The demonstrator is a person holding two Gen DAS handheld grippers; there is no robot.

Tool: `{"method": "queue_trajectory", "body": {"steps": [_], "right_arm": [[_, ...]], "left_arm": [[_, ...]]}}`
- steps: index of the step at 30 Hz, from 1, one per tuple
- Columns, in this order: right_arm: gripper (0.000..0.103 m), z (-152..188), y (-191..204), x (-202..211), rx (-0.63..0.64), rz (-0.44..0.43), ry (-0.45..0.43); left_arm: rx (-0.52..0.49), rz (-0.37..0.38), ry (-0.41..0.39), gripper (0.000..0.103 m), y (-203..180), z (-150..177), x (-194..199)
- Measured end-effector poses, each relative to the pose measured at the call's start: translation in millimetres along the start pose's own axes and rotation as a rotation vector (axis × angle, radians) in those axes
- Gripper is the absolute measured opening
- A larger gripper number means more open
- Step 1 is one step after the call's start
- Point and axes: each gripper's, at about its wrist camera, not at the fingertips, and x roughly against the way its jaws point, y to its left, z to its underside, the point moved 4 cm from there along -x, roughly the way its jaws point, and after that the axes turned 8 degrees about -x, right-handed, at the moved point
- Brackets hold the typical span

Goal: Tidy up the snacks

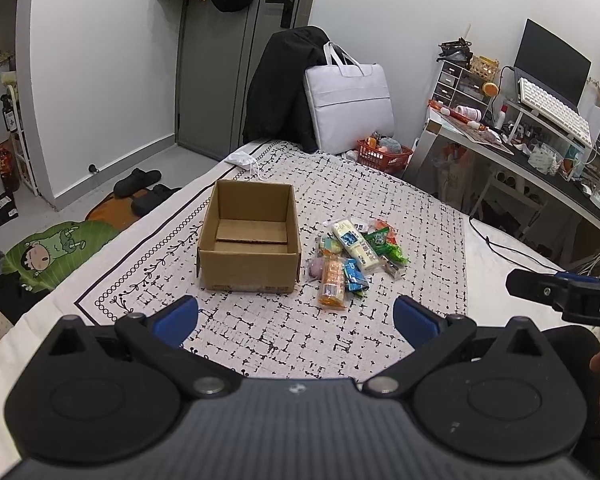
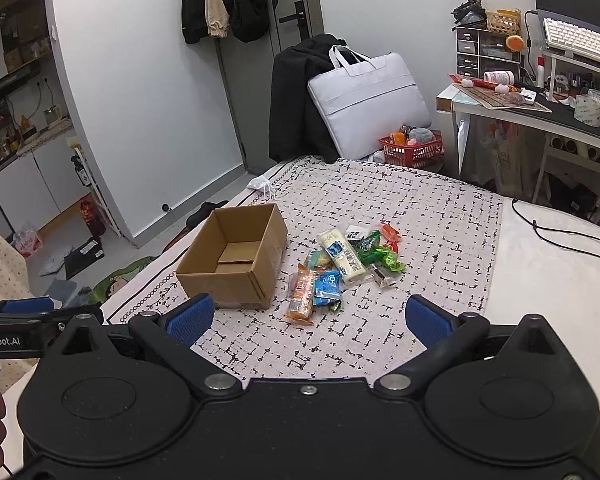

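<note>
An open, empty cardboard box [image 1: 249, 240] stands on the patterned bedspread [image 1: 292, 336]; it also shows in the right wrist view [image 2: 236, 258]. Right of it lies a pile of snack packets [image 1: 354, 256] [image 2: 342, 264]: an orange pack [image 1: 332, 282], a blue pack [image 2: 327, 286], a long white pack [image 1: 358, 244] and green wrappers [image 2: 374, 254]. My left gripper [image 1: 296, 320] is open and empty, near the bed's front, short of the box and pile. My right gripper [image 2: 310, 320] is open and empty, likewise short of them.
A grey laptop bag [image 1: 348, 104] and black coat [image 1: 280, 88] stand at the bed's far end beside a red basket [image 1: 384, 154]. A cluttered desk [image 1: 520, 136] is on the right. A cable [image 2: 560, 236] lies on the bed's right side. Slippers [image 1: 138, 182] lie on the floor left.
</note>
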Motion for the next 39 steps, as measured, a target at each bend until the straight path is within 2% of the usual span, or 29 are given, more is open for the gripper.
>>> {"method": "queue_trajectory", "body": {"steps": [24, 39], "right_arm": [[0.103, -2.4, -10.6, 3.0, -0.014, -0.022, -0.033], [0.103, 3.2, -8.6, -8.0, -0.013, -0.024, -0.005]], "left_arm": [[-0.015, -0.028, 0.001, 0.103, -5.6, 5.1, -2.5], [0.034, -0.031, 0.031, 0.103, 10.2, 11.6, -13.6]]}}
